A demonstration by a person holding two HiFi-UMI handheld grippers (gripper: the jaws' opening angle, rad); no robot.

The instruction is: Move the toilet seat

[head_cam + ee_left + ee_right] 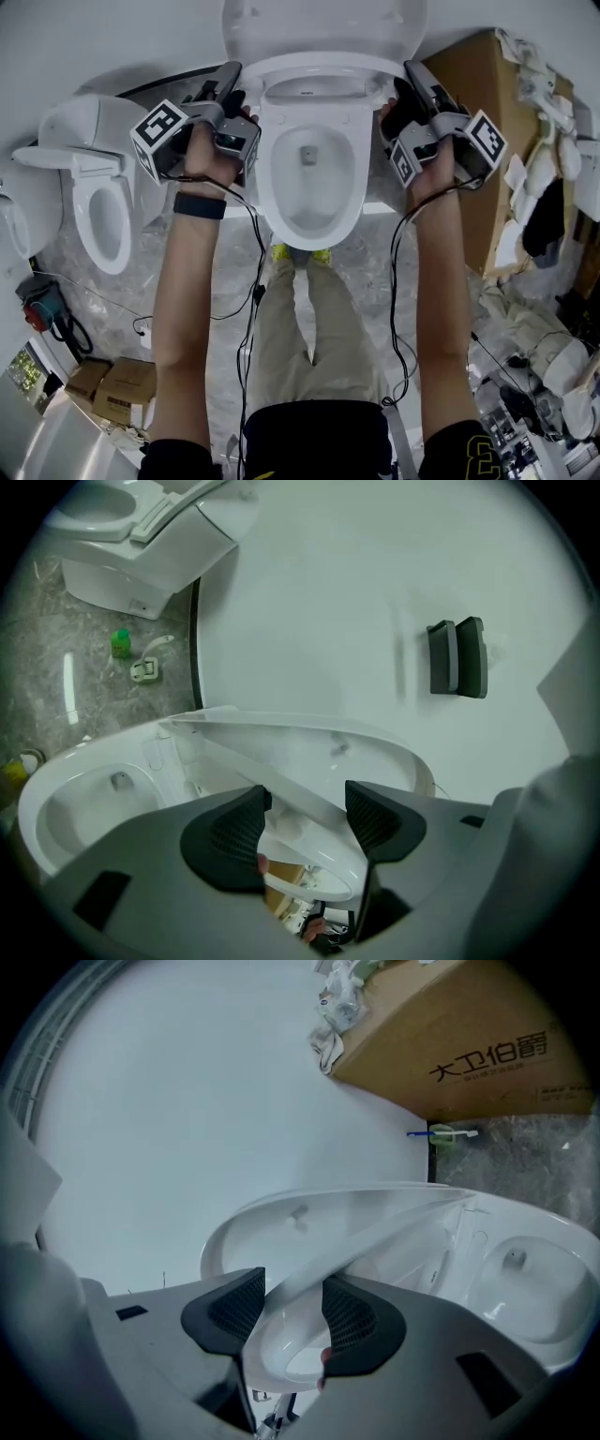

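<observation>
1. Toilet seat [319,66] stands half raised over the white bowl [270,192] in the head view, with the left gripper [239,89] and right gripper [401,89] at its two sides.
2. Left gripper view: the jaws clamp the toilet seat [234,761] at its rim, bowl at lower left.
3. Right gripper view: the jaws press closed on the opposite rim, bowl at right.
</observation>
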